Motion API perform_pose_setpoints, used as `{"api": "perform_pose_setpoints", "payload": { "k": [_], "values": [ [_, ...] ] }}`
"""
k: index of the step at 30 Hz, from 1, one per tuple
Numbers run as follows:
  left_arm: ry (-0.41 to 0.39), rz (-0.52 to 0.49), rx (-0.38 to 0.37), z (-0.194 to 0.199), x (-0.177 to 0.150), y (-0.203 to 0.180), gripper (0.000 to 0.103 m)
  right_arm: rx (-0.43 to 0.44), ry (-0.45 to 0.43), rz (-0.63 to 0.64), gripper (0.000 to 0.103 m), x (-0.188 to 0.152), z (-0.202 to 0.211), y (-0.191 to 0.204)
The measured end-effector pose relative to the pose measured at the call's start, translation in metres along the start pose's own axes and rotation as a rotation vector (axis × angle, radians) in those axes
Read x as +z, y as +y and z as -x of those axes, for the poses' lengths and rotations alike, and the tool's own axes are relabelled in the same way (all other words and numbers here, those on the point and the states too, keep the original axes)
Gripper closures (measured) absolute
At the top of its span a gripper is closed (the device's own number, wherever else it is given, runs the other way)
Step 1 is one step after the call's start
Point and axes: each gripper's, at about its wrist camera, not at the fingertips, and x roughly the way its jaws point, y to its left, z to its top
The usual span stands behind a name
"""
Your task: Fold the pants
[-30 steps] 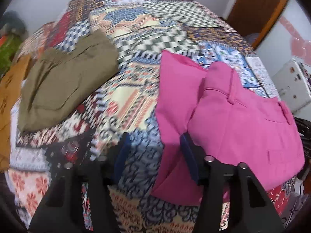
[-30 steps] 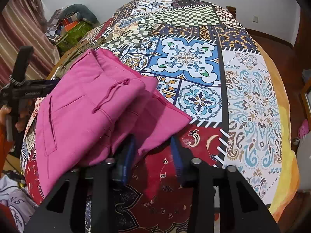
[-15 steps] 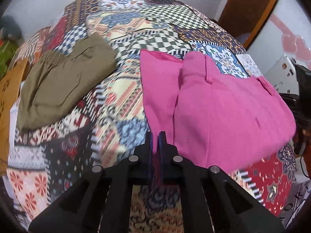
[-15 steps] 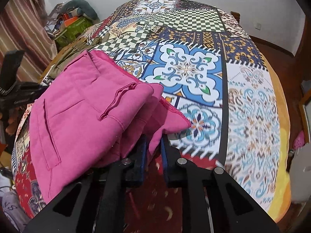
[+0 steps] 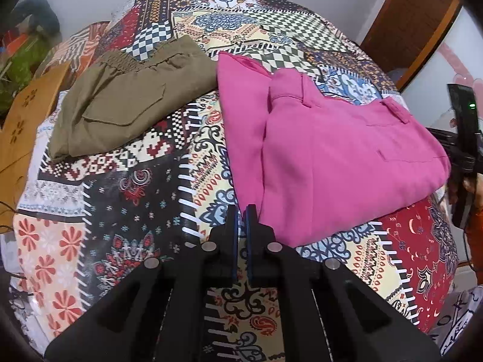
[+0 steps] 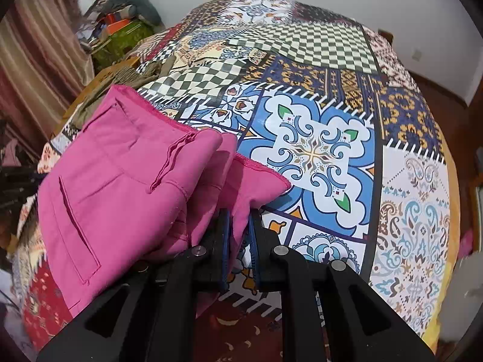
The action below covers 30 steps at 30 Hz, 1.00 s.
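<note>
Nothing here can be read. The patchwork bedspread shows only patterns, no words. At about four o'clock in the left wrist view, a pale cloth at the bed's edge bears dark marks that may be letters, too cut off and blurred to make out.

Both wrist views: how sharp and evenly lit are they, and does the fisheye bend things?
Left wrist view: soft even light, no glare; pink pants and olive pants sharp at centre, cloth bulging like a dome, corners dark. Right wrist view: pants and blue tile pattern crisp, the pile at the far left edge softer and stretched.
</note>
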Motion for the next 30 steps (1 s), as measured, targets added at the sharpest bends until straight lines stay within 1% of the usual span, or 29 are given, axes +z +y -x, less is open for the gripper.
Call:
{"api": "perform_pose_setpoints", "payload": {
  "k": [3, 5, 7, 9, 11, 12, 14, 15, 18, 19, 21, 26, 30],
  "values": [
    [-0.013, -0.010, 0.050, 0.007, 0.004, 0.000, 0.099, -0.013, -0.015, -0.002, 0.091, -0.002, 0.012, 0.001],
    [-0.031, -0.005, 0.057, 0.015, 0.006, 0.001, 0.099, -0.024, -0.018, -0.004, 0.088, -0.004, 0.020, 0.000],
    [-0.060, 0.001, 0.072, 0.025, 0.009, 0.002, 0.098, -0.041, -0.031, 0.003, 0.079, -0.006, 0.029, 0.001],
    [-0.084, 0.004, 0.076, 0.031, 0.013, 0.001, 0.096, -0.061, -0.052, 0.018, 0.075, -0.008, 0.040, 0.003],
    [-0.101, 0.007, 0.067, 0.035, 0.019, 0.000, 0.094, -0.073, -0.069, 0.025, 0.075, -0.009, 0.048, 0.005],
    [-0.106, 0.007, 0.061, 0.036, 0.021, -0.002, 0.090, -0.074, -0.079, 0.025, 0.075, -0.009, 0.053, 0.006],
    [-0.113, 0.002, 0.042, 0.035, 0.027, -0.006, 0.086, -0.074, -0.101, 0.018, 0.075, -0.009, 0.062, 0.008],
    [-0.114, -0.001, 0.033, 0.033, 0.030, -0.009, 0.084, -0.067, -0.114, 0.013, 0.073, -0.009, 0.067, 0.010],
    [-0.110, -0.018, 0.008, 0.025, 0.039, -0.018, 0.080, -0.047, -0.146, 0.007, 0.063, -0.009, 0.077, 0.017],
    [-0.108, -0.021, 0.006, 0.022, 0.040, -0.021, 0.078, -0.042, -0.152, 0.012, 0.061, -0.009, 0.079, 0.020],
    [-0.100, -0.024, 0.007, 0.014, 0.045, -0.026, 0.070, -0.033, -0.150, 0.023, 0.061, -0.011, 0.081, 0.027],
    [-0.047, -0.036, 0.018, -0.010, 0.045, -0.032, 0.069, -0.035, -0.115, 0.051, 0.061, -0.019, 0.071, 0.039],
    [-0.033, -0.032, -0.007, -0.017, 0.042, -0.031, 0.068, -0.022, -0.059, 0.045, 0.061, -0.029, 0.054, 0.040]
  ]
}}
